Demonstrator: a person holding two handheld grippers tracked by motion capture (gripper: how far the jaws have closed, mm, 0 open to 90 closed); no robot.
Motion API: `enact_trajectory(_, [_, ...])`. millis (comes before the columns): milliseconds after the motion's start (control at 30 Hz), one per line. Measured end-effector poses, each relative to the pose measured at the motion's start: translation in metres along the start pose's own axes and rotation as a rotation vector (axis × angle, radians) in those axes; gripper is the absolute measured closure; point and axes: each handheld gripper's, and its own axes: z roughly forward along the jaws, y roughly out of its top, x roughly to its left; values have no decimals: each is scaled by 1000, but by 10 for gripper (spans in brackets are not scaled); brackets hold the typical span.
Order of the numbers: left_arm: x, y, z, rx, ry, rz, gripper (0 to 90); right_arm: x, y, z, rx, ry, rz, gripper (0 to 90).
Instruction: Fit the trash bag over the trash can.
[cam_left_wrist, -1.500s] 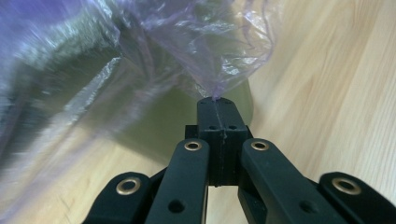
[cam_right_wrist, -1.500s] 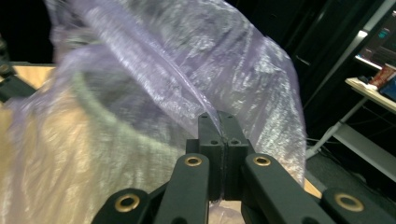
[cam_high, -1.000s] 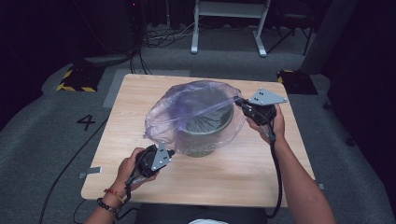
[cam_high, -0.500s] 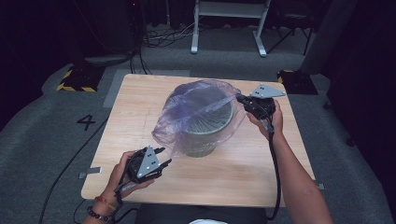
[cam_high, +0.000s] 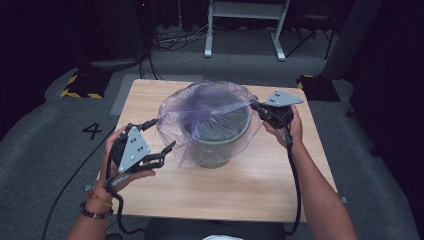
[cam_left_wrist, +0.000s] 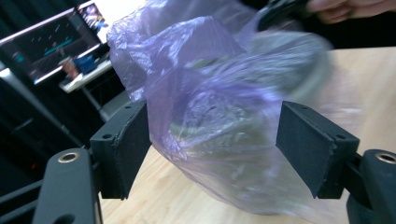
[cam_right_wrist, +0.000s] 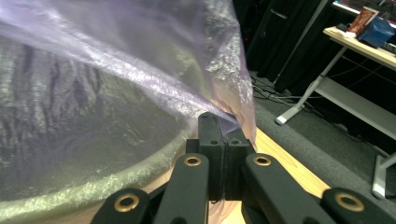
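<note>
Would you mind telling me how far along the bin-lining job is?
Done: the purple bag is draped over the grey bin. In hand: the right gripper pinches the bag's edge, while the left gripper has just been opening, nothing clamped. Left: pulling the bag down around the rim.

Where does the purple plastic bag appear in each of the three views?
High view: purple plastic bag at the table's centre, draped over the grey bin.
Left gripper view: bag in the middle, between and beyond the open jaws.
Right gripper view: bag across the upper left, its edge pinched.
Shared landmark: the grey bin.
</note>
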Motion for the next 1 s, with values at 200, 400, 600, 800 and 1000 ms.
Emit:
enact_trajectory(200, [33,6,25,-18,60,-46,278,-2,1,-2,-4,24,-21,900])
enact_trajectory(400, [54,12,42,-18,79,-48,273,-3,3,-1,8,31,-34,900])
enact_trajectory(600, [68,11,61,44,36,-44,650,-4,5,-3,7,49,-38,900])
enact_trajectory(800, [83,4,85,132,13,-106,894,-8,5,-3,-10,69,-15,900])
enact_trajectory(1000, [98,-15,113,236,-26,-203,899,-11,3,1,-11,64,15,900])
